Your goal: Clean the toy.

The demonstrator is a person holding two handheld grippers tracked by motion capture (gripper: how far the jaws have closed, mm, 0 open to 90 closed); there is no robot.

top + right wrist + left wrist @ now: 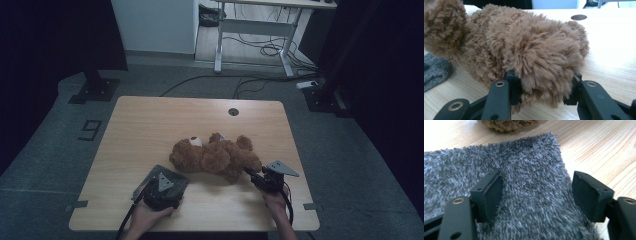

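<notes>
My left gripper [161,189] hid most of the grey fuzzy cloth [524,195], jaws spread over it. My right gripper [541,87] pinched the shaggy brown teddy bear's [215,156] leg at mid-table [150,125].

Brown teddy [215,156], grey cloth [529,195] – flecked

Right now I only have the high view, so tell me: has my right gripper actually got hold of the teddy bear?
Observer: Yes. The right gripper has both jaws sunk into one plush limb of the teddy bear.
Operator: And the other one, is it closed on anything?
Observer: No. The left gripper is open, and the grey cloth lies unpinched between its jaws.
Operator: How is it lined up?
Observer: The cloth's edge runs just inside one jaw, with bare table beyond.
</notes>
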